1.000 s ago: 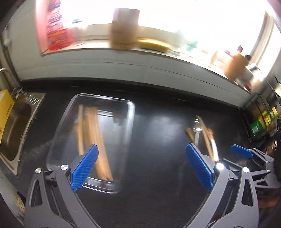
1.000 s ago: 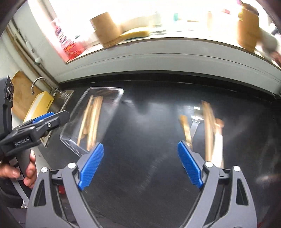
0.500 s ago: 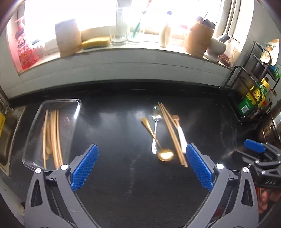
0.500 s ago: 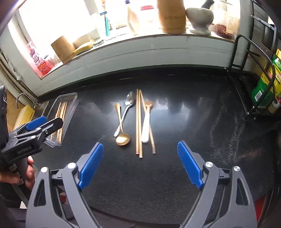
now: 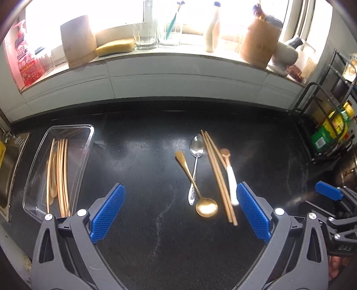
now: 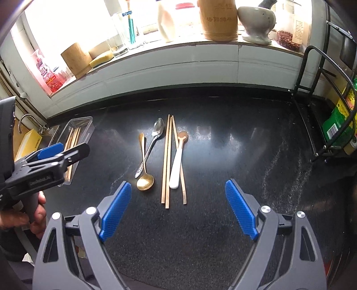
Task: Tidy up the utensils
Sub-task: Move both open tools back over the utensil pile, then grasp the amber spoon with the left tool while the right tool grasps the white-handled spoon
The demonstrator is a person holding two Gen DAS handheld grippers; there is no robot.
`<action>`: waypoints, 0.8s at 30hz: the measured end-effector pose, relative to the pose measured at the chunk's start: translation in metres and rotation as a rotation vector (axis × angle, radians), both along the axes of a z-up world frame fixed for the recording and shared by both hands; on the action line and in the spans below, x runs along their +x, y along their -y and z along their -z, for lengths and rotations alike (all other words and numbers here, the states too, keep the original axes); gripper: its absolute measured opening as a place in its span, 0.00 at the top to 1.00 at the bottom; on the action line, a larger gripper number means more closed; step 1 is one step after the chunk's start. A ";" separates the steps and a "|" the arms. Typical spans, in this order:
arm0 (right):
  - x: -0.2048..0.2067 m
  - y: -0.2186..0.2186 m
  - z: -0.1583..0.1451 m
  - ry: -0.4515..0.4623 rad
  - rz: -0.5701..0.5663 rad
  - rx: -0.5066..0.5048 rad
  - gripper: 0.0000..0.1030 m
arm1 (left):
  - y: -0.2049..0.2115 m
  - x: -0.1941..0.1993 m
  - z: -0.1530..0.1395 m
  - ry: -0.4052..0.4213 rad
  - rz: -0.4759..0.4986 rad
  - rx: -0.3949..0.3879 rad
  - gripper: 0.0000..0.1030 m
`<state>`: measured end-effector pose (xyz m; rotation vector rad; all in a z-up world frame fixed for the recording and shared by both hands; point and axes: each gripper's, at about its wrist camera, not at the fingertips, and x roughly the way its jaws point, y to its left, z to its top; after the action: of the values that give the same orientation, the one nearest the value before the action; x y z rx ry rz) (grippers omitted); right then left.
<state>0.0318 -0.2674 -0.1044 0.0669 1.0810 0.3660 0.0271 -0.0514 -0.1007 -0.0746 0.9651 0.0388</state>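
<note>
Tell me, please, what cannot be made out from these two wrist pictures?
- Clear tray, left wrist view: how many wooden utensils it holds; they overlap.
- The same tray, right wrist view: its near end, hidden by the left gripper.
- Silver spoon: the handle pattern, too small.

A black speckled worktop (image 6: 223, 234) runs under a white windowsill (image 5: 178, 73). On the sill stand a red soap bottle (image 5: 24, 67), a bamboo holder (image 5: 78, 42), a yellow sponge (image 5: 115, 47), drinking glasses (image 5: 146, 35), a white bottle (image 6: 166, 22), a second, inscribed bamboo holder (image 6: 217, 20) and a stone mortar (image 6: 256, 22). A black wire rack (image 6: 312, 89) holding a green bottle (image 6: 337, 120) stands at the right, a steel sink (image 5: 9, 176) at the left.
</note>
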 end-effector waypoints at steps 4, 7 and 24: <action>0.017 -0.007 0.014 -0.026 -0.006 -0.018 0.19 | 0.002 0.028 0.027 -0.047 -0.004 0.028 0.06; 0.032 -0.009 0.026 -0.054 -0.009 -0.029 0.19 | 0.003 0.046 0.052 -0.064 -0.009 0.041 0.06; 0.086 -0.031 0.115 -0.200 -0.117 -0.109 0.22 | 0.015 0.079 0.142 -0.191 0.013 0.029 0.51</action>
<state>0.1183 -0.2369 -0.2192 -0.0581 1.3042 0.4115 0.1058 -0.0665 -0.2423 -0.0384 1.1559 0.0480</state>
